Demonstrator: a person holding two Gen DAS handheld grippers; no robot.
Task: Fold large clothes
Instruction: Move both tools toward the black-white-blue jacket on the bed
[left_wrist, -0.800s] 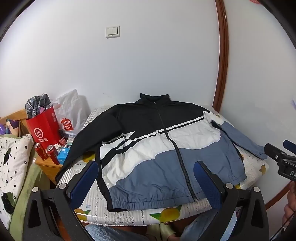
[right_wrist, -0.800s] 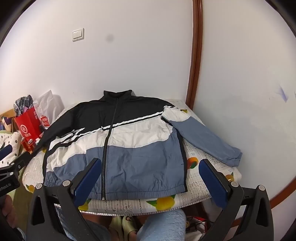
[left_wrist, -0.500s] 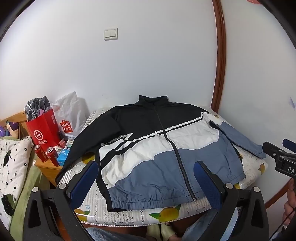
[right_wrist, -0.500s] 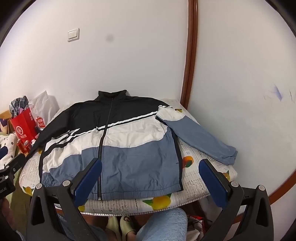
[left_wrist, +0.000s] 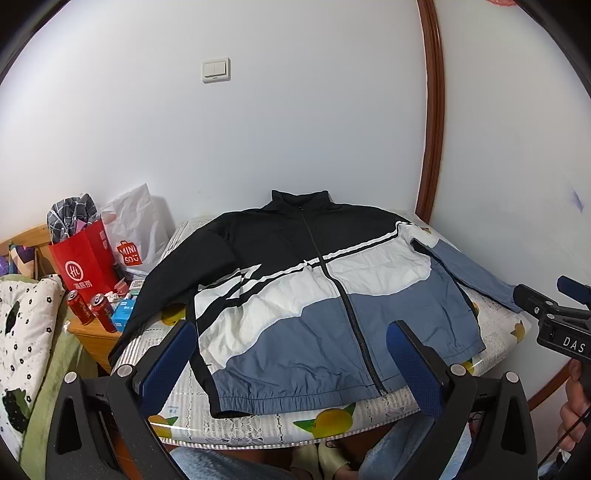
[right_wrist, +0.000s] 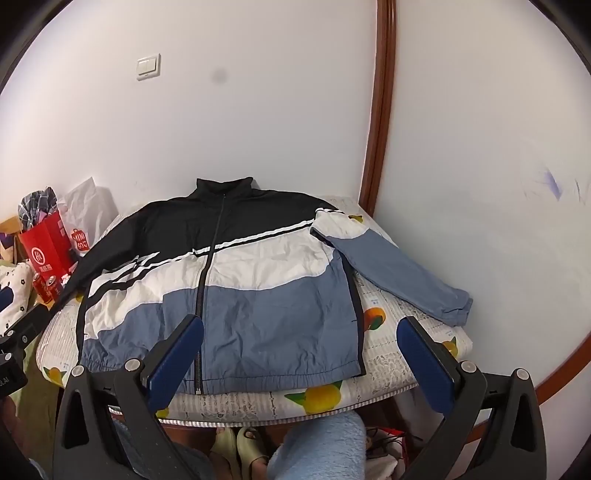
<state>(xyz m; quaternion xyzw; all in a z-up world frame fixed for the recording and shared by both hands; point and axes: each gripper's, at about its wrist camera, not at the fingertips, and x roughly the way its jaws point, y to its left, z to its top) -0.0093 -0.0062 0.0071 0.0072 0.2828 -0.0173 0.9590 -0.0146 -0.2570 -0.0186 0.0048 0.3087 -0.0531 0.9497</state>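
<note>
A zipped jacket (left_wrist: 332, 295) (right_wrist: 229, 280) in black, white and blue lies flat, front up, on a small round table (left_wrist: 258, 428) (right_wrist: 388, 369) with a fruit-print cover. Its collar points at the wall and its hem faces me. The black sleeve (left_wrist: 155, 295) hangs over the table's left edge. The blue sleeve (right_wrist: 402, 273) stretches out to the right. My left gripper (left_wrist: 291, 365) hovers open before the hem, nothing between its fingers. My right gripper (right_wrist: 301, 360) is open too, short of the hem's right half, and shows at the right edge (left_wrist: 554, 314) of the left wrist view.
White walls close in behind and to the right, with a brown wooden frame (right_wrist: 380, 110). Left of the table stand a red paper bag (left_wrist: 83, 262), a white plastic bag (left_wrist: 136, 229), red cans (left_wrist: 90, 306) on a wooden stand, and a spotted quilt (left_wrist: 22, 332). A person's knees and slippers (right_wrist: 240, 450) show below the table.
Both views have drifted slightly, so the jacket sits a little further left in each. The jacket lies unchanged and both grippers stay open.
</note>
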